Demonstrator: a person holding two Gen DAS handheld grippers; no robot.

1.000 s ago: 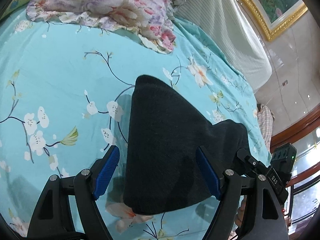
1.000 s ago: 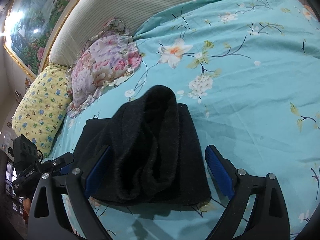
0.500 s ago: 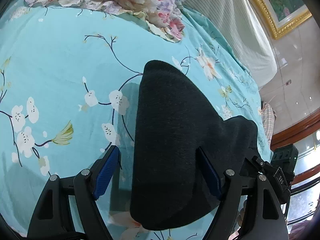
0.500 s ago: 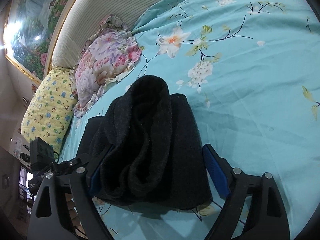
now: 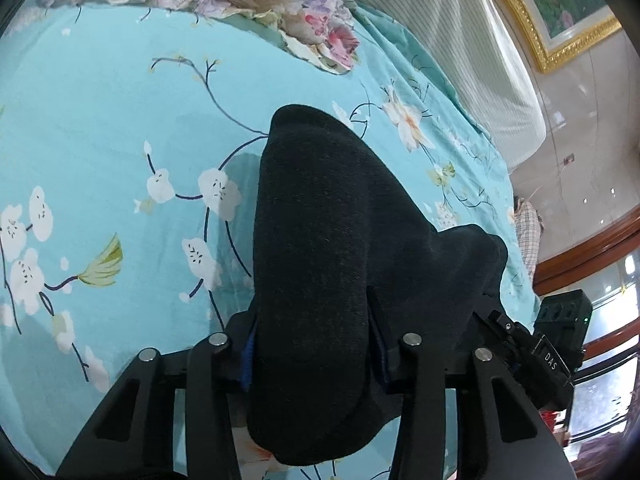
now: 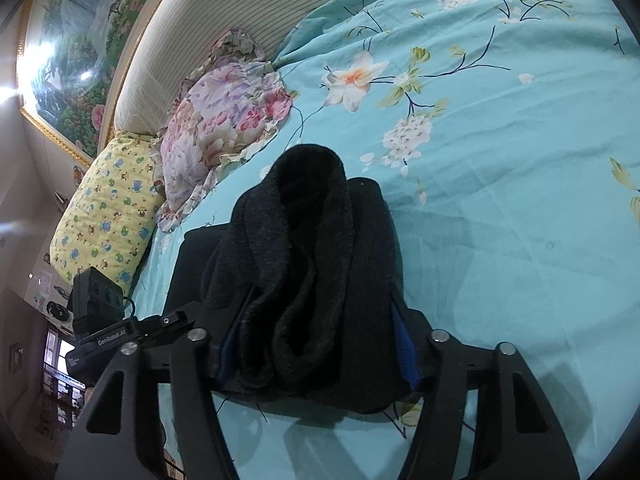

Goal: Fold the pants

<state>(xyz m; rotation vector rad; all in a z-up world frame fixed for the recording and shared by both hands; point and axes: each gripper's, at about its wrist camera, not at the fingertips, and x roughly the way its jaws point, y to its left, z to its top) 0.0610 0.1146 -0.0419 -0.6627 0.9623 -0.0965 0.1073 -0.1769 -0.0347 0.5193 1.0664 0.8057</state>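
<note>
Black fleece pants (image 5: 320, 248) lie folded in a thick bundle on a turquoise floral bedsheet (image 5: 100, 120). My left gripper (image 5: 312, 356) is shut on one end of the bundle, its blue pads mostly hidden by cloth. My right gripper (image 6: 316, 356) is shut on the other end of the pants (image 6: 316, 248), where the fluffy inner layers show. Each gripper's body shows at the edge of the other's view.
A floral pink pillow (image 6: 224, 120) and a yellow patterned pillow (image 6: 108, 208) lie at the head of the bed by a striped headboard (image 6: 248, 12). A gold-framed painting (image 5: 560, 8) hangs above. Open sheet (image 6: 520, 200) stretches to the right.
Both grippers have closed from wide open onto the ends of the pants bundle. Both moved in closer to the cloth.
</note>
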